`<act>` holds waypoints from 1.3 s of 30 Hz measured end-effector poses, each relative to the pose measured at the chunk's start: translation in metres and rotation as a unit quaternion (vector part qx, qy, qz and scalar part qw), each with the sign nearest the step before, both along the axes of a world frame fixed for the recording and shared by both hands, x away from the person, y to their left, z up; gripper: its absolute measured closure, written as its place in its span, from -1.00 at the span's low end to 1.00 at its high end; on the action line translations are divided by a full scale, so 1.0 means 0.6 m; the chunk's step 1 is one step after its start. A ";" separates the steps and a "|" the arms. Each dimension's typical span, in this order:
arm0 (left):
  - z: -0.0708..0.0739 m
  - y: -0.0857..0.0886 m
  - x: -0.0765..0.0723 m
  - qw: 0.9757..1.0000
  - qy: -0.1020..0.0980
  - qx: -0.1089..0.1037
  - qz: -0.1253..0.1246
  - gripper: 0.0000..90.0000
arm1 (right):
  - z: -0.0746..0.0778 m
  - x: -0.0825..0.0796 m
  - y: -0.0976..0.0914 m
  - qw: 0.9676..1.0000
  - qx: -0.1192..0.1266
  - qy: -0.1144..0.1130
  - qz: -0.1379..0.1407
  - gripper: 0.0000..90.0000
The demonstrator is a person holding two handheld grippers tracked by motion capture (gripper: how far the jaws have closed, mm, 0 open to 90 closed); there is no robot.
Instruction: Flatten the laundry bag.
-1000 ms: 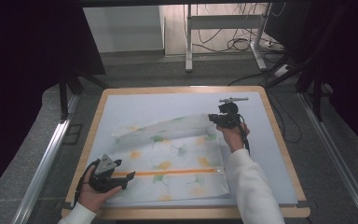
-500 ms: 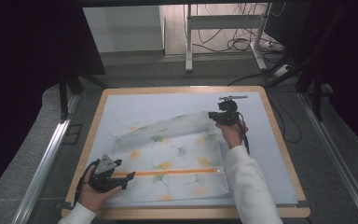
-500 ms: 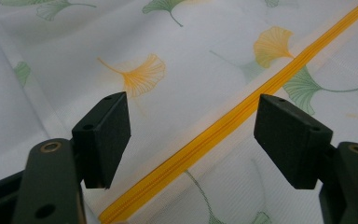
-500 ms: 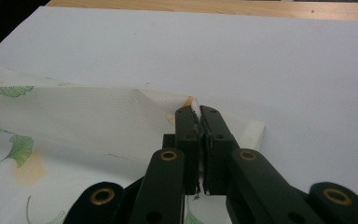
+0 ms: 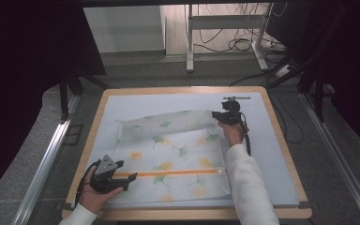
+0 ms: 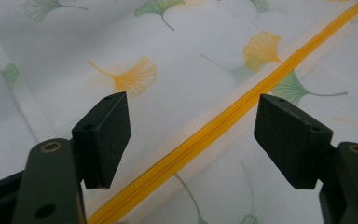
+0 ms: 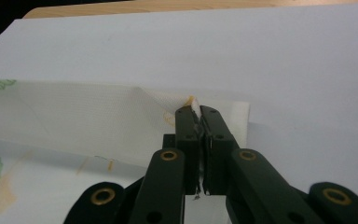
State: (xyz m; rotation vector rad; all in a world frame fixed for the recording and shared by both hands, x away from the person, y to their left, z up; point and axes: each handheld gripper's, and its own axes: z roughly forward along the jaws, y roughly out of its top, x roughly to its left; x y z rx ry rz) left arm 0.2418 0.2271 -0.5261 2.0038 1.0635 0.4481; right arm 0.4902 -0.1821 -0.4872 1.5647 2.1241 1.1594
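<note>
The right gripper [image 7: 199, 112] pinches the leaf-printed cloth [image 5: 168, 154] at its 1 o'clock corner, while the left gripper [image 6: 193, 135] is spread above the orange zipper [image 6: 205, 133].

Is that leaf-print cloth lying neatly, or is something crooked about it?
Not neatly. The far edge of the leaf-print cloth is folded over in a slanting band, its right corner pinched in the right tongs. The left tongs hang open over its orange zipper.
</note>
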 end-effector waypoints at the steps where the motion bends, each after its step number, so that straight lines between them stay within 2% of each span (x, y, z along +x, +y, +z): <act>1: 0.000 0.000 0.000 1.000 0.000 0.000 0.000 -0.40 | -0.006 0.004 -0.003 1.000 0.004 0.004 -0.005 0.91; 6: 0.000 0.001 0.001 1.000 0.000 0.000 0.001 -0.40 | -0.017 0.009 -0.008 1.000 0.012 0.012 -0.013 0.91; 18: -0.001 0.000 0.001 1.000 0.001 0.002 0.000 -0.40 | -0.022 0.017 -0.018 1.000 0.015 0.014 -0.024 0.91; 29: 0.000 0.001 0.001 1.000 0.001 0.000 0.001 -0.40 | -0.013 0.022 -0.027 0.999 0.018 0.010 -0.029 0.91; 34: 0.000 0.001 0.000 1.000 0.000 0.001 0.001 -0.40 | 0.001 0.042 -0.025 1.000 0.013 0.009 -0.026 0.91; 39: -0.001 0.004 0.002 1.000 0.002 0.001 0.003 -0.40 | 0.005 0.063 -0.022 0.999 0.008 0.013 -0.029 0.90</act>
